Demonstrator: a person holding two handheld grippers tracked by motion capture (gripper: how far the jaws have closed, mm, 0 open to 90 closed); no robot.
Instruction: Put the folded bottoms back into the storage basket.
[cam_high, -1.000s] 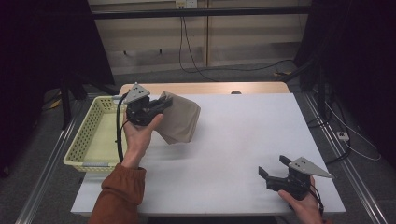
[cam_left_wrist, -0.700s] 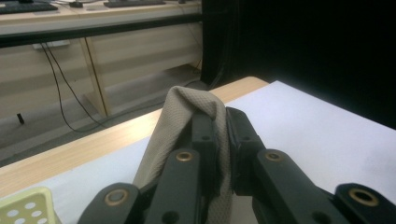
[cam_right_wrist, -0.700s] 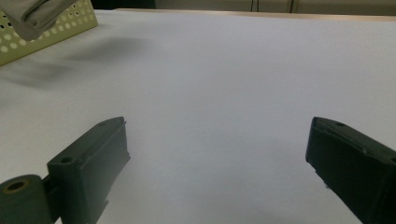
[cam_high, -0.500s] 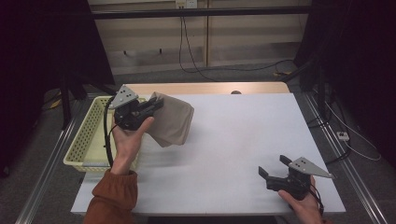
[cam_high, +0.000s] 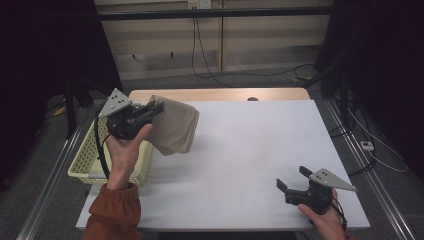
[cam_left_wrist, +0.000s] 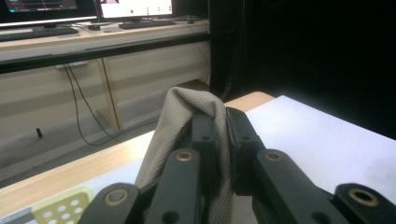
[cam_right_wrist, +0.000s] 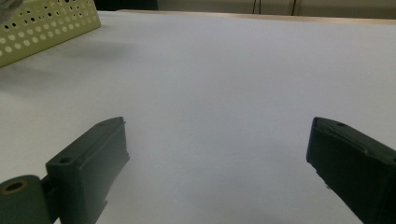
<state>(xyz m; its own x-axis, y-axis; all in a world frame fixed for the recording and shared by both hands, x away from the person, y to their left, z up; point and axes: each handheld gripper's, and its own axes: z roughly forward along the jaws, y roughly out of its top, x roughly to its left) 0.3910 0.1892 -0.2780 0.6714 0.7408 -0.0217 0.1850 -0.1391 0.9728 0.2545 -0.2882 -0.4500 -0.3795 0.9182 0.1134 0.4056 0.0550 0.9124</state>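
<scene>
A beige cloth (cam_high: 175, 127) hangs in the air over the table's left part, beside the yellow basket (cam_high: 92, 160). My left gripper (cam_high: 156, 107) is shut on its upper edge. In the left gripper view the cloth (cam_left_wrist: 184, 119) is pinched between the two black jaws and drapes down in front of them. My right gripper (cam_high: 291, 180) rests low near the front right corner of the white table (cam_high: 250, 145), jaws wide apart. Nothing lies between the jaws of that gripper (cam_right_wrist: 217, 140) in the right gripper view.
The perforated yellow basket (cam_right_wrist: 42, 23) stands at the table's left edge. A wooden strip (cam_high: 220, 94) runs along the table's far edge. Cables (cam_high: 210, 55) hang against the wall behind. Metal rails (cam_high: 380, 190) flank the table.
My left gripper has carried the cloth leftward and a little higher, toward the basket. The right gripper has stayed where it was.
</scene>
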